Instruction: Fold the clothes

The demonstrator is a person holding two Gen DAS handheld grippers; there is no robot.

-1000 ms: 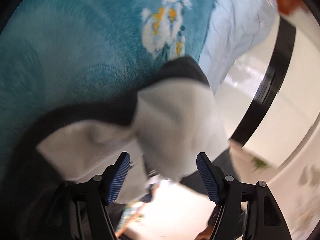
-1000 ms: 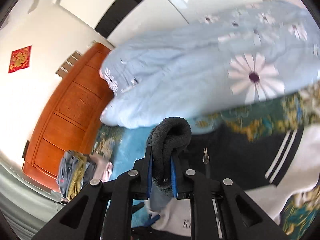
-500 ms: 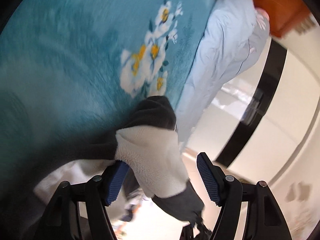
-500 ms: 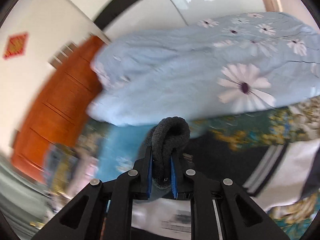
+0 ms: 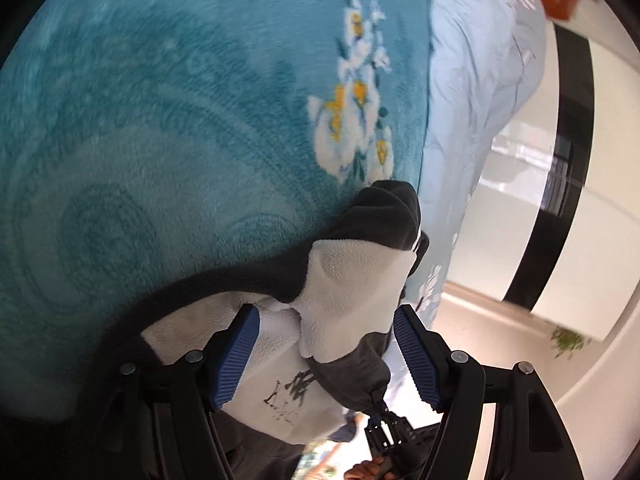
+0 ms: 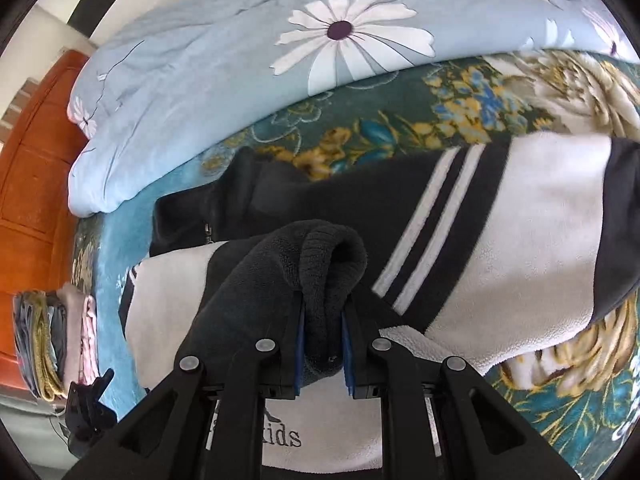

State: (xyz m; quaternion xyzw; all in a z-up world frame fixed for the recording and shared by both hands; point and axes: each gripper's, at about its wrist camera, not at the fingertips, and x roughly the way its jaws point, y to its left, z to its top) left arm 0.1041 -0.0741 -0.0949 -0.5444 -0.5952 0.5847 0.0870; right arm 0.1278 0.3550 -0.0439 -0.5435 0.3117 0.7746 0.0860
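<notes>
right wrist: right tongs [image 6: 322, 344] pinching fleece jacket [image 6: 480, 216] cuff, folded stack [image 6: 52, 340]; left wrist: left tongs [image 5: 326, 350] spread

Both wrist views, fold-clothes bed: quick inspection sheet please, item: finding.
Surface: teal floral blanket covering the bed.
Job's things: black-and-white fleece jacket spread out, sleeve with two white stripes.
Clutter: pale blue daisy quilt bunched along the far side; folded clothes stack at the bed's edge.
Grippers: right gripper shut on the jacket's dark ribbed cuff; left gripper open, white fleece between its pads, not clamped.
Cables: nothing seen.
Surroundings: orange wooden cabinet, white walls.
</notes>
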